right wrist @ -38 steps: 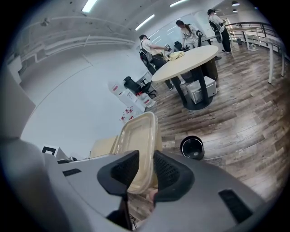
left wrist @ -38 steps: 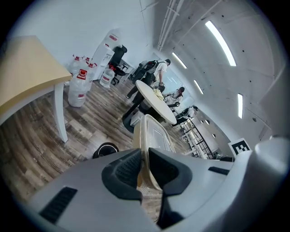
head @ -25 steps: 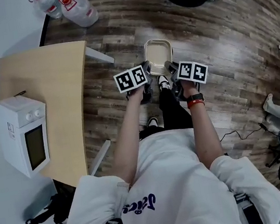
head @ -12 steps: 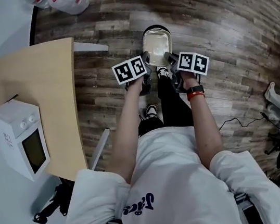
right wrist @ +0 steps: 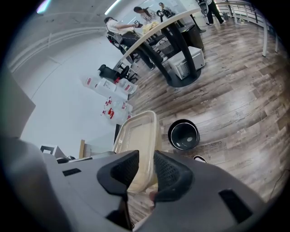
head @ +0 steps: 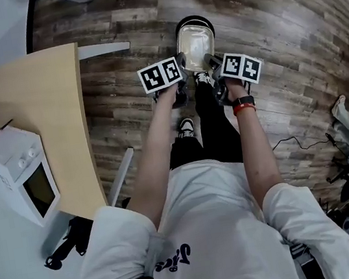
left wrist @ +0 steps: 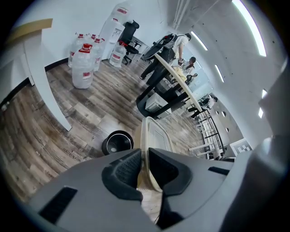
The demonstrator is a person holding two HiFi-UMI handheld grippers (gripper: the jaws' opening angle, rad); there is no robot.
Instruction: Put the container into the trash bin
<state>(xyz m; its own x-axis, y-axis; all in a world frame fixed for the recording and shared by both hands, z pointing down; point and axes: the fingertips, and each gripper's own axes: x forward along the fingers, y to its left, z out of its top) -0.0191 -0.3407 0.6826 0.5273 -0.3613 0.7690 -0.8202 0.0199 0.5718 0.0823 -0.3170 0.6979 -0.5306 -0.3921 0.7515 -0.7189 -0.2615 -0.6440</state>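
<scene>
Wood-plank floor (head: 292, 51) fills the head view, with a pale bench (head: 39, 111) and a white microwave (head: 19, 176) at the left. The left gripper (head: 183, 70) and the right gripper (head: 214, 65) carry the clear container (head: 196, 50) between them, one on each long rim. The container hangs above the black trash bin (head: 192, 21), whose dark rim shows at its far end. The step in hand appears to be the approach to the bin; release is not yet made.

In the left gripper view, the left gripper (left wrist: 144, 165) has its jaws clamped on the thin container (left wrist: 154, 136) rim. The trash bin (left wrist: 117, 142) stands open on the floor beside it. Water bottles (left wrist: 82, 68) stand well apart.

In the right gripper view, the right gripper (right wrist: 141, 170) has its jaws closed on the opposite rim of the container (right wrist: 136, 136). The trash bin (right wrist: 183, 135) is unobstructed; a shoe (right wrist: 198, 159) lies near it.

The container looks longer than the bin mouth, so the next move likely calls for tipping one end down, then opening both jaws together.
</scene>
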